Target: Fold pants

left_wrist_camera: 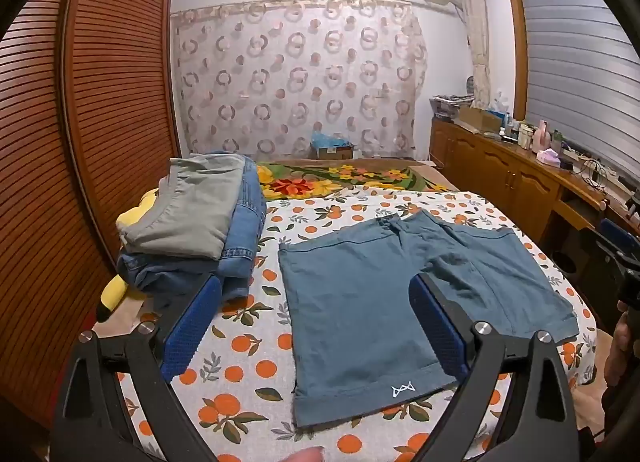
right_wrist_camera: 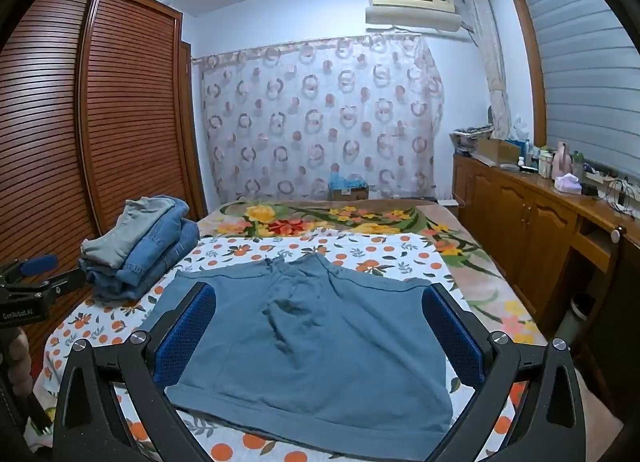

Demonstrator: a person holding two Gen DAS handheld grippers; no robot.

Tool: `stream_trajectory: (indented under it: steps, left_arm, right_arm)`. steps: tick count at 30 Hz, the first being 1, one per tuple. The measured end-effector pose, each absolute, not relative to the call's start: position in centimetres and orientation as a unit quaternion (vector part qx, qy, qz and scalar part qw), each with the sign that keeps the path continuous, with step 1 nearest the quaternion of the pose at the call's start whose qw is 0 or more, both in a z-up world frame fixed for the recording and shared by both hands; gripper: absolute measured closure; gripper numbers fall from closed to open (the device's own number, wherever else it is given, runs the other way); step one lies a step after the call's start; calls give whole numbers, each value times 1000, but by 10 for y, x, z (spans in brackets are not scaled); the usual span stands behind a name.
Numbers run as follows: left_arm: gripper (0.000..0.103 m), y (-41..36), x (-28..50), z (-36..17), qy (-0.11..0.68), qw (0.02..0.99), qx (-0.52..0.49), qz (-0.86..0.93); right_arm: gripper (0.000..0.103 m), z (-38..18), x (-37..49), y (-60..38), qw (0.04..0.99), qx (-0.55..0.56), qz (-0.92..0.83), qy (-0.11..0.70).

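Bed (left_wrist_camera: 248,394), orange-print sheet: teal shorts (left_wrist_camera: 360,302) lie flat and unfolded mid-sheet, waistband far side, leg hems toward cameras. No fold made yet; whole fold left to do, as I read it. Stack of folded jeans etc. (left_wrist_camera: 200,229) at left looks done, just beside shorts' left edge. Room: bare sheet in front and right; louvred wardrobe (left_wrist_camera: 100,101) close on left. Left gripper (left_wrist_camera: 316,326) and right gripper (right_wrist_camera: 320,334) both wide open, empty, hovering above near hems, no contact.
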State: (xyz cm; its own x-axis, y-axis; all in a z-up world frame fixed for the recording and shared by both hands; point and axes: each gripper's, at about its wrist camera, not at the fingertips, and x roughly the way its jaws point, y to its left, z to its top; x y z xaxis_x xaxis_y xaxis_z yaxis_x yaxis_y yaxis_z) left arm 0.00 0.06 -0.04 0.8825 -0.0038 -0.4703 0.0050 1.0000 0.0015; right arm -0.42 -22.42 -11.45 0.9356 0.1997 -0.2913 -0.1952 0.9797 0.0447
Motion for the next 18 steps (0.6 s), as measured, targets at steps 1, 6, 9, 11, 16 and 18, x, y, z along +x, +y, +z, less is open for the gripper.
stream_trajectory:
  steps: [1,6,9,11,16,18]
  left_arm:
    - [7,1,0,-1,242,970,2,-2]
    - [7,-3,1,2,243,970,1,-4]
    - [7,-4,0,1,243,970,2,-4]
    - [7,-5,0,2,242,970,2,-5]
    - [7,-11,-8,-1,241,970,4,-6]
    - [7,-13,-9,-1,241,971,3,-6]
  right_arm:
    - [0,-115,-5,-224,984,8,101,148]
    - [0,-115,-4,-223,983,2,99,155]
    - [0,-115,-4,-223,983,0,99,157]
    - [0,-115,-3,-224,983,0,99,157]
    - [0,-116,-7,-223,982,0,99,158]
    - [0,-116,-7,-223,982,0,100,158]
